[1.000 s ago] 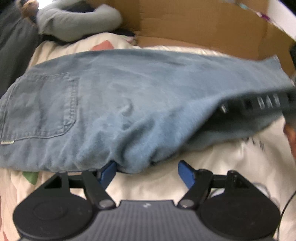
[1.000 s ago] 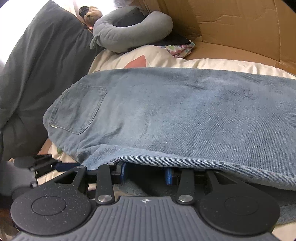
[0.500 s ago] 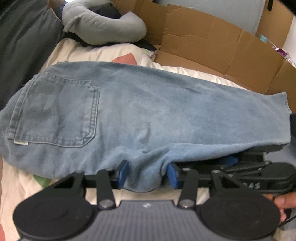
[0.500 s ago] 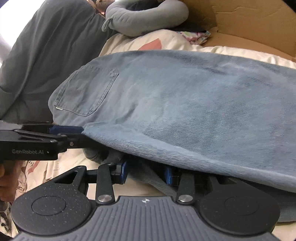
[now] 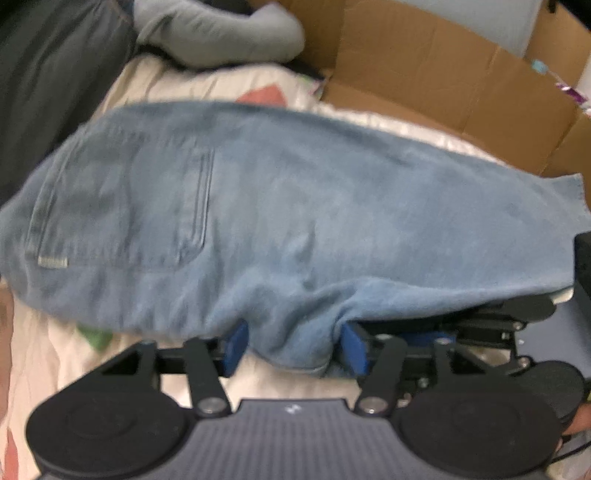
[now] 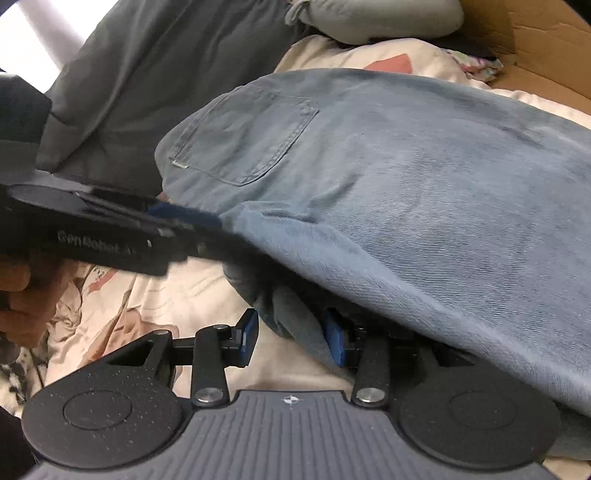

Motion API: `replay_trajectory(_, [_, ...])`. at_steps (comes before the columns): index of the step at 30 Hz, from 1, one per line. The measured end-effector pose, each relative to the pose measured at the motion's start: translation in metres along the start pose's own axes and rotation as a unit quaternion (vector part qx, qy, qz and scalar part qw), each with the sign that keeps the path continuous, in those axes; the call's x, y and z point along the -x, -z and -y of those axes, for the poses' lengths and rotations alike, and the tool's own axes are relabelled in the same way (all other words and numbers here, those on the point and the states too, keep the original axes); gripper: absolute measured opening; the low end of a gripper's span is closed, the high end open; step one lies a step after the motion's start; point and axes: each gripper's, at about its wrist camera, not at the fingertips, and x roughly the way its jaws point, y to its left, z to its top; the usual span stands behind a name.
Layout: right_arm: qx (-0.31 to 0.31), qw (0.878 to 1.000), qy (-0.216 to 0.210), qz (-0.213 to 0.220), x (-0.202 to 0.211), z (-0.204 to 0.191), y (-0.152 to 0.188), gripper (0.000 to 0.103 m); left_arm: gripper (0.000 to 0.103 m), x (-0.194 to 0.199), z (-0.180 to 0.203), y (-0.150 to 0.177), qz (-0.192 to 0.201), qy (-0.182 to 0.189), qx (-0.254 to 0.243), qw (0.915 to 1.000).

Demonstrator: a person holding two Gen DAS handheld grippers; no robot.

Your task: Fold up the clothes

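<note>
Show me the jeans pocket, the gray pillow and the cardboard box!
Pocket (image 6: 245, 138): right wrist view, middle of the stitched back pocket on the jeans.
Pillow (image 5: 218, 35): left wrist view, middle of its gray curved body.
Box (image 5: 443, 77): left wrist view, its brown side wall.

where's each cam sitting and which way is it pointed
Left wrist: on the left gripper, looking forward and down along its blue fingers at the jeans bunched between them; the right gripper's black frame and a fingertip show at right.
Right wrist: on the right gripper, looking down at the jeans' edge; the left gripper's body and the hand holding it show at left.
Shared: jeans with back pocket, cream bedding, grey pillow, cardboard.
</note>
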Motion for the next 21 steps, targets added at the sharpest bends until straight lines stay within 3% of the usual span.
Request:
replay_trajectory(5, [0.010, 1.000, -0.009, 0.008, 0.001, 0.002, 0.003, 0.042, 0.061, -0.015, -0.004, 0.018, -0.026, 0.000, 0.023, 0.9994])
replay_trajectory(12, [0.016, 1.000, -0.001, 0.015, 0.017, 0.013, 0.007, 0.042, 0.058, -0.019, -0.009, 0.024, 0.006, 0.023, 0.071, 0.9972])
replay_trajectory(17, [-0.010, 0.999, 0.004, 0.039, 0.039, 0.028, 0.012, 0.042, 0.021, -0.013, -0.018, 0.023, 0.005, 0.032, 0.097, 0.9948])
replay_trajectory(21, [-0.019, 0.998, 0.018, 0.051, 0.053, 0.034, 0.018, 0.042, 0.015, -0.004, -0.014, 0.021, -0.007, 0.020, 0.049, 0.9986])
